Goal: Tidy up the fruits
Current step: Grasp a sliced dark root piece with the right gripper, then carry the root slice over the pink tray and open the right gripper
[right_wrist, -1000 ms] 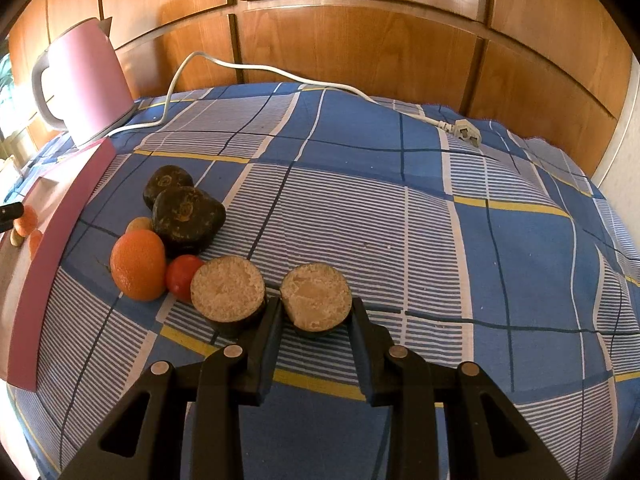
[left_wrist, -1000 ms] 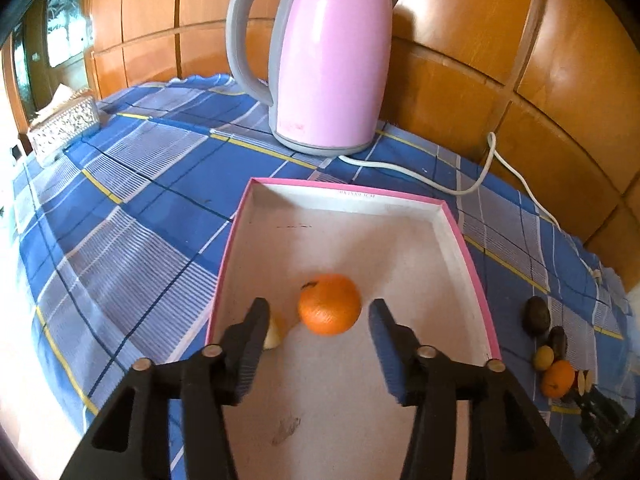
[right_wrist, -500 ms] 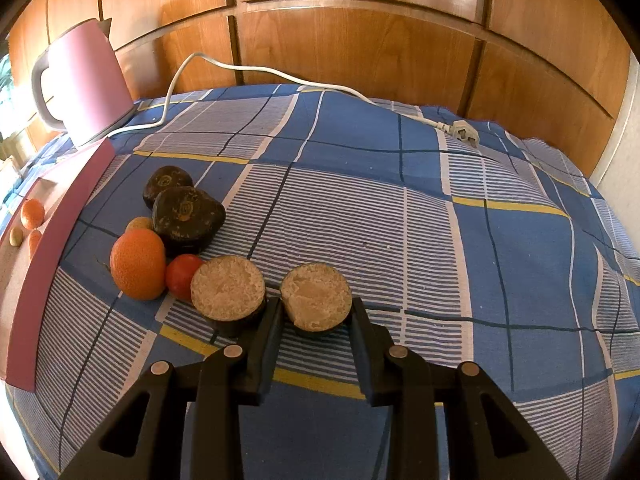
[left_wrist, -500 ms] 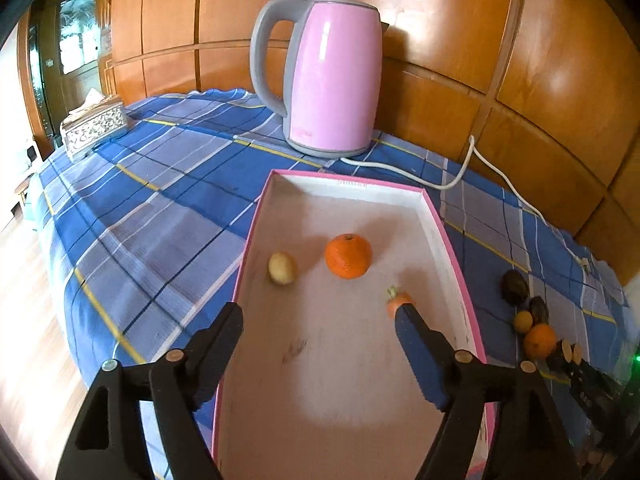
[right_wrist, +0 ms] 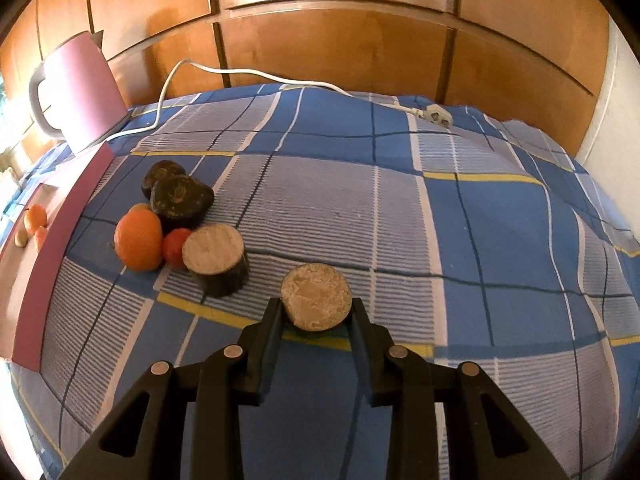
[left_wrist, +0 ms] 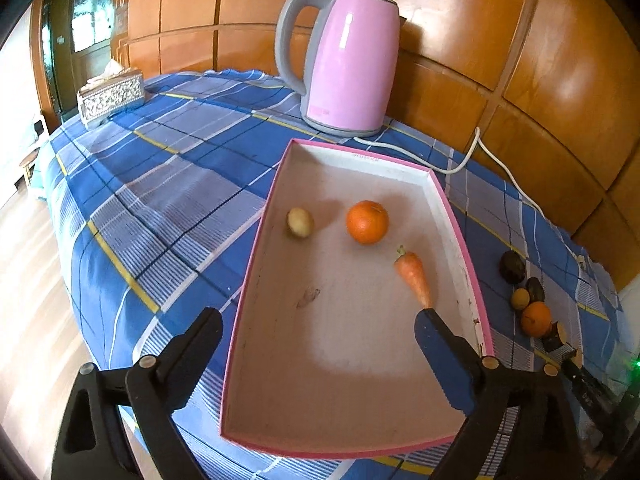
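Both grippers differ: left gripper (left_wrist: 318,334) opening, empty; right gripper (right_wrist: 316,312) clamps halved fruit (right_wrist: 316,295).

Glossy orange-brown wood paneling (right_wrist: 340,60) wraps the back, split into big squares by darker grooves, with bright light patches gleaming on it. In front of it sits a table under a blue plaid cloth (left_wrist: 168,184) with white and yellow stripes. Left of the table there's pale wood flooring (left_wrist: 28,280), and beyond it a dark-framed window (left_wrist: 86,20) letting daylight in.
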{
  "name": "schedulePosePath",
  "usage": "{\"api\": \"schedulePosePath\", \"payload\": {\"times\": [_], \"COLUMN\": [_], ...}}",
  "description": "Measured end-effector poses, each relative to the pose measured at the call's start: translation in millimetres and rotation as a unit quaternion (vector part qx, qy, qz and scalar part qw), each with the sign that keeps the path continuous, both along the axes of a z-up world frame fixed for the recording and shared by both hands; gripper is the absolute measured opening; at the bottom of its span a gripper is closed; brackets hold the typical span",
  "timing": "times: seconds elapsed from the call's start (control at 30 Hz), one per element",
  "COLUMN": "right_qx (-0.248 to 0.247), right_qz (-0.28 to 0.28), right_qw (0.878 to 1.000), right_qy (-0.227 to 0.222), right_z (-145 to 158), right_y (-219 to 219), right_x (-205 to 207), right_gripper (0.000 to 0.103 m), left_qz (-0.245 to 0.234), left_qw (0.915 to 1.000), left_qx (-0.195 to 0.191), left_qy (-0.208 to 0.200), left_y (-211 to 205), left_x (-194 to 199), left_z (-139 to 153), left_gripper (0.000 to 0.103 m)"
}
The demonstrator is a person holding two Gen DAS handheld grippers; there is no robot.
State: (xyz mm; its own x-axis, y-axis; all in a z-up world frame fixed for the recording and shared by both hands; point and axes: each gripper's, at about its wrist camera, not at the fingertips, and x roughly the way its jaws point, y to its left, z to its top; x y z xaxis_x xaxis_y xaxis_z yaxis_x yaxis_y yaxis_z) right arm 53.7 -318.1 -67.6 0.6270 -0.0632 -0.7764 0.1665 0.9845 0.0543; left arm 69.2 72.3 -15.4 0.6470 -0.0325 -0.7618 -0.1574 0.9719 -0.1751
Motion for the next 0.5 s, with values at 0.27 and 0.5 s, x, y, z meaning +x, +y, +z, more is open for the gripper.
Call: {"api": "schedulePosePath", "payload": {"times": [0.27,0.5], "right_qx": [0.018,0.034], "right_qz": [-0.006,0.007], "right_qw": [1.0,0.999], "right_qy": [0.011,0.002], "right_z": [2,16], "right_y": [-4,3], "right_x": [-16,-27], "right_gripper": [0.032,0.032], "left_qz": [0.004,0.01], "left_qw": [1.0,0.9999], "left_qx": [0.004,-0.002], "left_qy": [0.001,0.006], "left_y": [3,11], "left_x": [-3,-3], "left_z": [-4,-9], "left_gripper": [0.103,0.103]}}
